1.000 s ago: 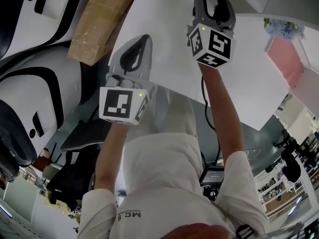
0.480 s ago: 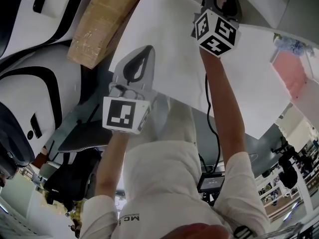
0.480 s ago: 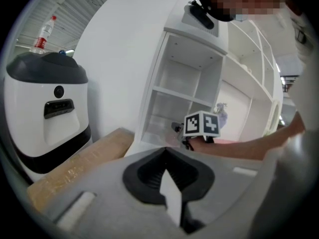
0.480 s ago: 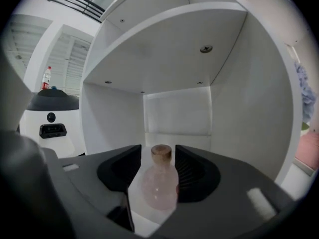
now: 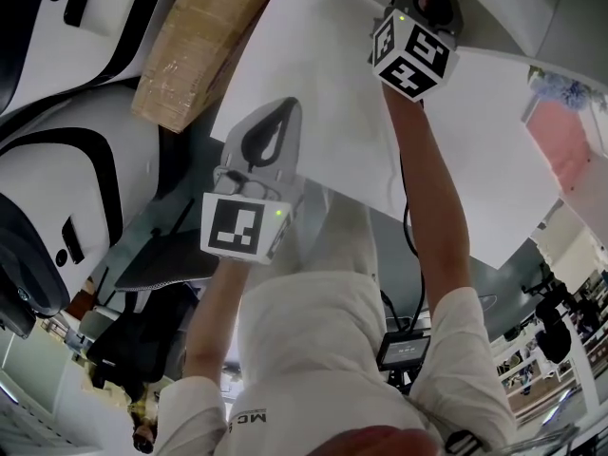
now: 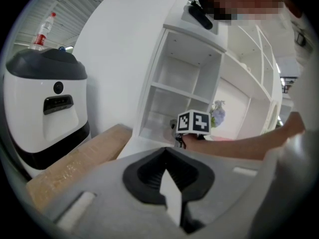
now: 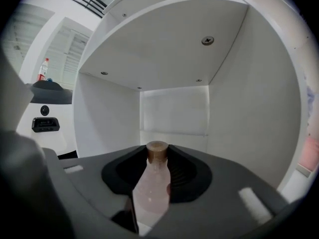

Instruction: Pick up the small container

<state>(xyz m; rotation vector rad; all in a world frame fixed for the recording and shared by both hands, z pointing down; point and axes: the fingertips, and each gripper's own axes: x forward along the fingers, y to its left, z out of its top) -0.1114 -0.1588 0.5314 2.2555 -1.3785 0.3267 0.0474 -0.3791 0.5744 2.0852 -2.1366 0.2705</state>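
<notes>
We see our right gripper (image 7: 158, 156) reaching into a lower cubby of the tall white shelf unit (image 6: 184, 78). A small, pale pink translucent bottle with a brown stopper (image 7: 152, 188) stands upright between its fingers. The fingers are closing on it, and both pads look to be against the bottle's sides. The cubby's white back wall (image 7: 174, 113) lies well behind the bottle, and the gripper body hides the board under it. From the head view only this gripper's marker cube (image 5: 413, 50) and the forearm show at the shelf's front edge.

Our left gripper (image 5: 288, 105) hangs apart from the shelf, near a long brown cardboard box (image 5: 190, 46). Its fingers are together with nothing between them. A white machine with black trim (image 6: 47, 108) stands beside the box.
</notes>
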